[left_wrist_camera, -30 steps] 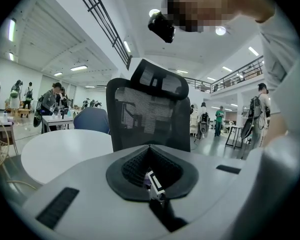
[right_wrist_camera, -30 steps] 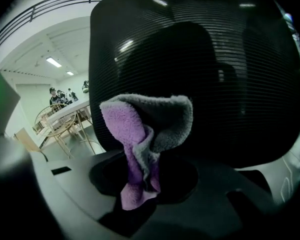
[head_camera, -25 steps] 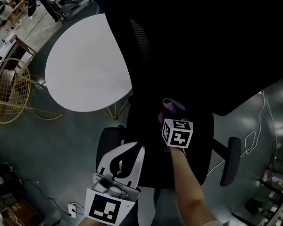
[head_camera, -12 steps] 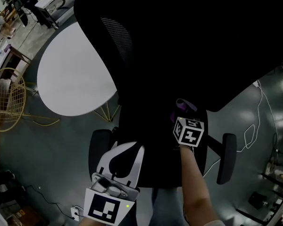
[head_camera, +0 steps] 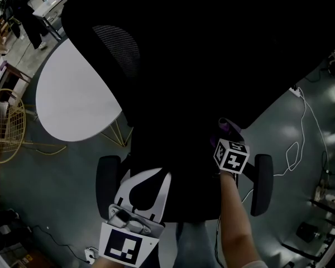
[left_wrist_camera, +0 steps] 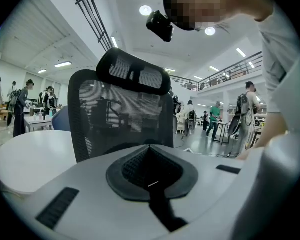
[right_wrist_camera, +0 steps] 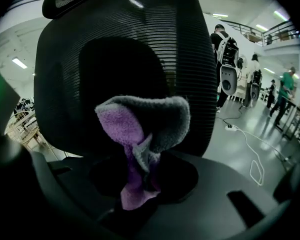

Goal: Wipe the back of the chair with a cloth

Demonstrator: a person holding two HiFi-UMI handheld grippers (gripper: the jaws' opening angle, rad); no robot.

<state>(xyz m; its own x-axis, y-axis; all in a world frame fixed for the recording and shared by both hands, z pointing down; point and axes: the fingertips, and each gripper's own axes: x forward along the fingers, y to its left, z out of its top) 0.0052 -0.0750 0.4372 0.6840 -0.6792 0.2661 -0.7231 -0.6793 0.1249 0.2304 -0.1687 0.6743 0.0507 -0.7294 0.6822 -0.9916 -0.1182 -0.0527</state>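
A black office chair [head_camera: 184, 66] fills the middle of the head view. Its mesh back [right_wrist_camera: 140, 49] stands close in front of my right gripper [right_wrist_camera: 140, 184], which is shut on a purple and grey cloth [right_wrist_camera: 140, 134]. From above, the cloth [head_camera: 230, 127] pokes out past the right gripper [head_camera: 226, 137] against the lower right of the chair back. My left gripper [head_camera: 145, 177] hangs low at the bottom, apart from the chair, jaws shut with nothing in them. Over the left gripper [left_wrist_camera: 151, 184], the chair back [left_wrist_camera: 120, 129] and headrest [left_wrist_camera: 135, 76] stand ahead.
A round white table [head_camera: 72, 99] stands left of the chair, with a yellow wire chair [head_camera: 3, 127] beyond it. A white cable [head_camera: 301, 133] lies on the grey floor at the right. The chair's armrests [head_camera: 262, 183] stick out. Several people stand far off [left_wrist_camera: 215, 119].
My right gripper with the cloth has moved right and downward along the chair back. The chair and table have shifted left in the head view. The left gripper has stayed put.
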